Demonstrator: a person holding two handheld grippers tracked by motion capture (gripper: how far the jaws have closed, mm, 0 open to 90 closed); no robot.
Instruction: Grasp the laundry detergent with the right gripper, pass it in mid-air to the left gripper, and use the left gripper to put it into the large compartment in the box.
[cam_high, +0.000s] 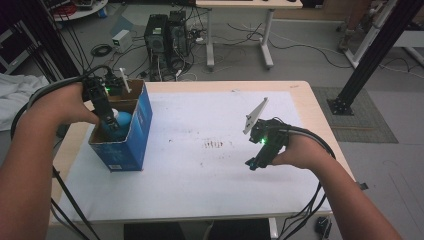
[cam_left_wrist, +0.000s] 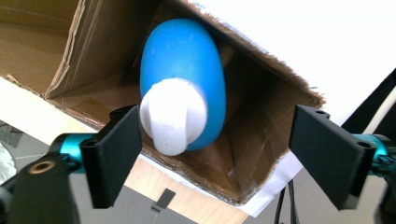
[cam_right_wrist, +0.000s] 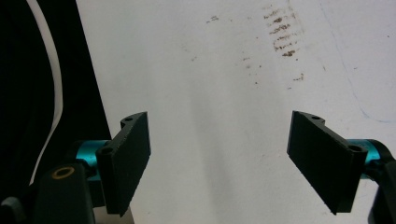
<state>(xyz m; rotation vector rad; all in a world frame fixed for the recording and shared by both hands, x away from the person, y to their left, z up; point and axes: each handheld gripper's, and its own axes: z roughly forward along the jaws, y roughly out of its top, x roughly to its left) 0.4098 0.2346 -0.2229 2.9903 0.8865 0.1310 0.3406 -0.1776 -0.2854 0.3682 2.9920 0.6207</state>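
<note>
A: Bottle (cam_left_wrist: 187, 79), blue with a white cap, lies inside the open cardboard box (cam_high: 139, 125), the blue-sided one at the left end of the table (cam_high: 200, 200). In the left gripper view the cap points out toward the camera and the body leans back into a corner of the box.

B: Left gripper (cam_high: 111, 129)?

A: It reaches down into the box mouth in the high view. Jaws stand wide. The bottle sits between them, but the right pad is well clear of it. The left pad lies just beside the cap; I cannot tell whether it touches. Nothing is squeezed, so the bottle rests on the cardboard, not in a grip.

B: Right gripper (cam_high: 252, 164)?

A: Over the white table cover, right of centre, well apart from the box. Its jaws are spread wide too, with bare white surface between them in the right gripper view. It holds nothing. The grey three-cornered plate on top tilts up toward the far edge.

B: Anything else on the surface?

A: Brown smudges (cam_high: 214, 144) near the middle of the cover, between the box and the right gripper. They also appear beyond the jaws in the right gripper view (cam_right_wrist: 280, 32).

B: Box upright?

A: Upright, flaps open, near the table's left edge.
</note>
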